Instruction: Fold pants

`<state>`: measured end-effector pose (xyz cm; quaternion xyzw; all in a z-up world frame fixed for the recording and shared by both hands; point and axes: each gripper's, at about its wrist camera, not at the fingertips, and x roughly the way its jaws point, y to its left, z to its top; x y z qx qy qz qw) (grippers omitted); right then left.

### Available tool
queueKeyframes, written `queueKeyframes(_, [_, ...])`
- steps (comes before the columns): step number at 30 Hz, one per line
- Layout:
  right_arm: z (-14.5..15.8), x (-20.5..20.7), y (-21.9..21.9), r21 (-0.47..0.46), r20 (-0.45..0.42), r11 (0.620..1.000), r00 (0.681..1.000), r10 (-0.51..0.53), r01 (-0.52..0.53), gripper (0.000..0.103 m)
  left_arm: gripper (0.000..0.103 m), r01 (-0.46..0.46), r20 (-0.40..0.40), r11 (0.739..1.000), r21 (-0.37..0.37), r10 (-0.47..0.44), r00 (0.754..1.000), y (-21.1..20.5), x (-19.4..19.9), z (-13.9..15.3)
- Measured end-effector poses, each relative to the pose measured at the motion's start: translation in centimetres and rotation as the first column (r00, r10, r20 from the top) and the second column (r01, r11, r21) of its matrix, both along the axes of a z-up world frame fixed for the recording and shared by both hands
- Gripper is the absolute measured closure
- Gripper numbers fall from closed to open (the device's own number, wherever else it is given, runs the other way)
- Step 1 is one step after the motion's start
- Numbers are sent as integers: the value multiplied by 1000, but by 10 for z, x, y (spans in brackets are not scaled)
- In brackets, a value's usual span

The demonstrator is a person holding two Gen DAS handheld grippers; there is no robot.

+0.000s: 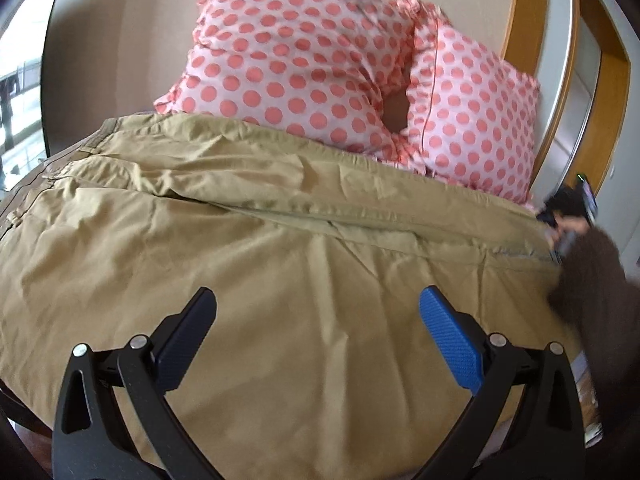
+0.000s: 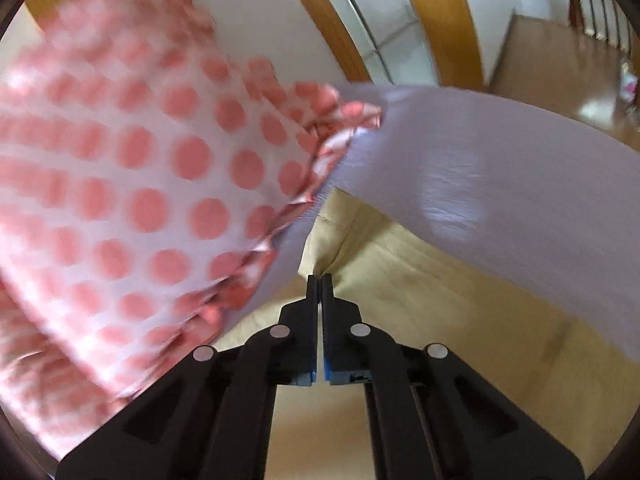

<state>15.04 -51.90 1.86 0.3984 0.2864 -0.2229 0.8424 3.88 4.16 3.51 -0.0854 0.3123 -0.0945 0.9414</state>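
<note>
Khaki pants (image 1: 248,248) lie spread on the bed, waistband at the far left, legs running to the right. My left gripper (image 1: 318,300) is open and empty, hovering just above the near pant leg. My right gripper (image 2: 320,280) is shut on a pinch of the khaki pants (image 2: 384,272) near the leg end. In the left wrist view the right gripper (image 1: 560,220) shows at the far right edge of the pants, held by a hand in a dark sleeve.
Two pink polka-dot pillows (image 1: 304,52) lie behind the pants against the wall, and one (image 2: 120,184) is close on the right gripper's left. A pale lilac sheet (image 2: 500,168) covers the bed. A wooden door frame (image 1: 524,12) stands at the right.
</note>
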Motion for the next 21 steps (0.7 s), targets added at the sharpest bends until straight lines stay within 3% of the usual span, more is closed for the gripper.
queueKeyframes(5, [24, -146, 38, 27, 205, 997, 977, 61, -68, 102, 2, -22, 50, 999, -29, 23, 998, 21, -6, 14])
queueKeyframes(6, [22, -178, 47, 43, 218, 997, 974, 54, -65, 102, 2, -37, 59, 999, -24, 38, 998, 25, -5, 18])
queueKeyframes(9, [2, -223, 48, 99, 189, 994, 982, 33, -52, 102, 2, -53, 87, 997, -56, 58, 995, 39, -1, 30])
queueKeyframes(13, [-23, -211, 44, 217, 122, 972, 991, 61, -87, 96, 2, -79, 109, 992, -101, 90, 990, 58, 12, 45])
queueKeyframes(14, [-27, -206, 41, 249, 119, 964, 991, 62, -90, 83, 2, -99, 116, 992, -82, 108, 987, 63, 15, 48])
queueKeyframes(15, [-28, -204, 42, 263, 124, 960, 990, 65, -96, 58, 2, -111, 115, 991, -71, 118, 986, 67, 19, 51])
queueKeyframes(17, [-26, -199, 43, 269, 124, 958, 990, 64, -95, 39, 2, -106, 106, 991, -83, 115, 988, 76, 24, 52])
queueKeyframes(21, [-28, -195, 41, 258, 112, 963, 993, 46, -74, 40, 2, -77, 65, 983, -168, 89, 994, 102, 49, 52])
